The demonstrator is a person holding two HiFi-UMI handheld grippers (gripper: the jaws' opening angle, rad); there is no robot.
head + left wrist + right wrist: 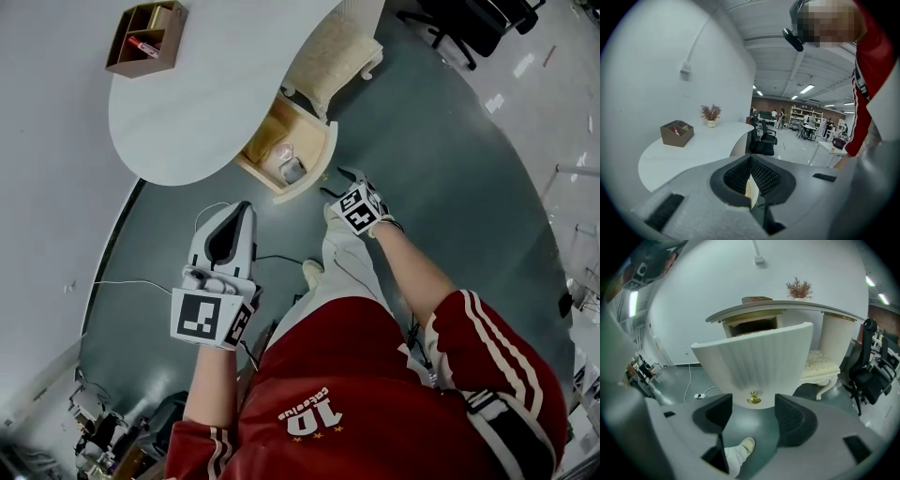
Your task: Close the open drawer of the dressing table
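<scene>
Before the open cream ribbed drawer point(754, 364) of the white desk point(787, 305), the right claw point(753, 411), jaws apart, faces its brass knob point(753, 398), seemingly to push.

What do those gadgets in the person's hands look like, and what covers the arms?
Both the left gripper and the right gripper are pale grey moulded plastic, with dark, ribbed fingers and a cube bearing black-and-white square markers. The short sleeves are red with white stripes.
</scene>
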